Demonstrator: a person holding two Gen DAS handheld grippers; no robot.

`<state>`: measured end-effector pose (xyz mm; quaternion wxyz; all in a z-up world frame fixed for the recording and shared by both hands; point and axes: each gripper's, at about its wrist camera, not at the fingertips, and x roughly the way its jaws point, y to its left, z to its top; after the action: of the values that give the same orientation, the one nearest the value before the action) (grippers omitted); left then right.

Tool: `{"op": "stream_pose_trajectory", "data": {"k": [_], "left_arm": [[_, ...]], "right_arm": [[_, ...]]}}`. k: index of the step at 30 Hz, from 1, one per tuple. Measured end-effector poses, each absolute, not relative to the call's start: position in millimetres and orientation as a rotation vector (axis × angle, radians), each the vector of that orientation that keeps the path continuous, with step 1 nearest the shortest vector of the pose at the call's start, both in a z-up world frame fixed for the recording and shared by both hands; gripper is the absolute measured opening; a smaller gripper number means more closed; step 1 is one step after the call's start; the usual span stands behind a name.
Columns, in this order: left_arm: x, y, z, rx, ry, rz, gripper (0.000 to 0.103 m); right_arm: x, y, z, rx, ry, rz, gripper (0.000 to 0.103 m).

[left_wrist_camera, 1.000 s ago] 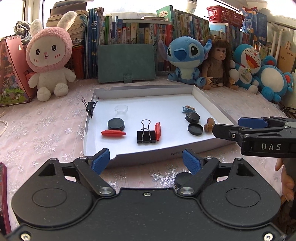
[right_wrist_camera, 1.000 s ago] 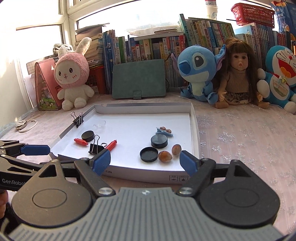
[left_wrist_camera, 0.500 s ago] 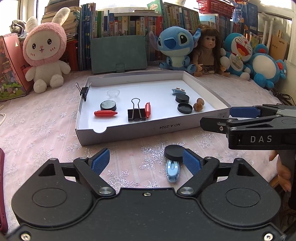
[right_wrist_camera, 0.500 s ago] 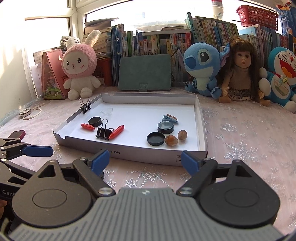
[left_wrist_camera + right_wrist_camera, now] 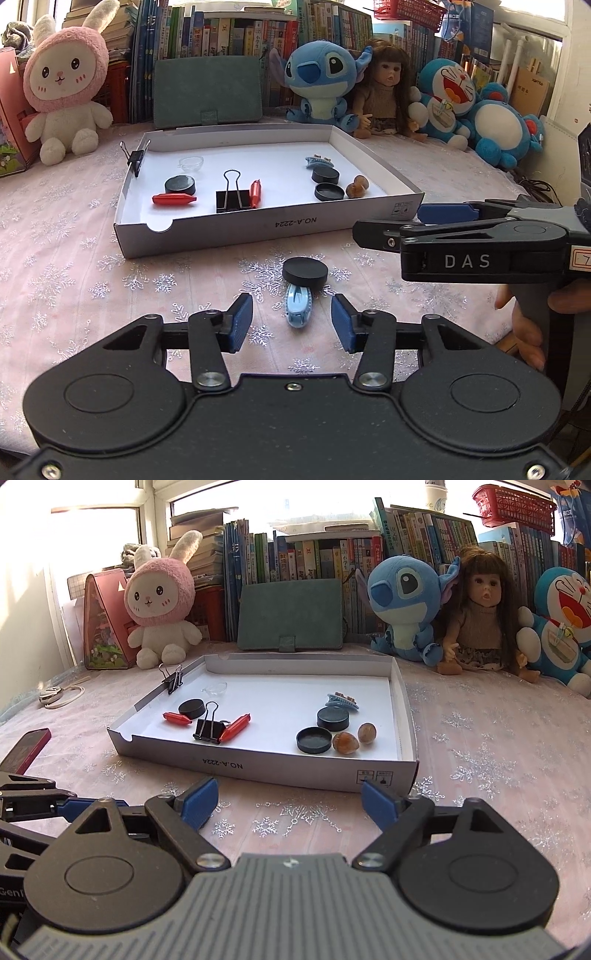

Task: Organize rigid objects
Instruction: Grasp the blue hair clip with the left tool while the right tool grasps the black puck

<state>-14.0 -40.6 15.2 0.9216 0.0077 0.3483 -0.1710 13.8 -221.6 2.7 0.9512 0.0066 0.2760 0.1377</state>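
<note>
A white cardboard tray (image 5: pixel 236 230) (image 5: pixel 258 762) holds black round caps, red capsule-shaped pieces, a black binder clip (image 5: pixel 232 199), a blue hair clip (image 5: pixel 318 160) and two nuts (image 5: pixel 354 738). On the cloth in front of the tray lie a black round cap (image 5: pixel 305 272) and a light blue clip (image 5: pixel 298 305). My left gripper (image 5: pixel 291 324) is open, its fingers either side of the light blue clip. My right gripper (image 5: pixel 288 805) is open and empty in front of the tray's near wall; it also shows in the left wrist view (image 5: pixel 424 225).
Plush toys, a doll (image 5: pixel 480 609), a green case (image 5: pixel 290 614) and books line the back. A binder clip (image 5: pixel 171 679) is clipped to the tray's left wall. A red phone (image 5: pixel 26 749) lies at the left on the snowflake cloth.
Both grippers have pulled back from the tray toward me. The black cap and light blue clip on the cloth have come into view between the left fingers, which have narrowed.
</note>
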Motion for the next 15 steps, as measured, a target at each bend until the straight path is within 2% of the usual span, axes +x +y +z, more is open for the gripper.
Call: {"op": "stream_pose_trajectory", "data": {"k": [2,6,15], "left_arm": [[-13,-44,14,0.021,0.719,-0.355,0.038],[-10,-45,9,0.022,0.74,-0.334,0.017],[-11,-26,10,0.046,0.733,-0.288,0.016]], "right_arm": [[13,-220,2,0.009,0.562,0.282,0.091],[12,-218,1,0.007,0.566,0.289,0.091],[14,-208,-4,-0.001,0.587,0.331,0.091]]}}
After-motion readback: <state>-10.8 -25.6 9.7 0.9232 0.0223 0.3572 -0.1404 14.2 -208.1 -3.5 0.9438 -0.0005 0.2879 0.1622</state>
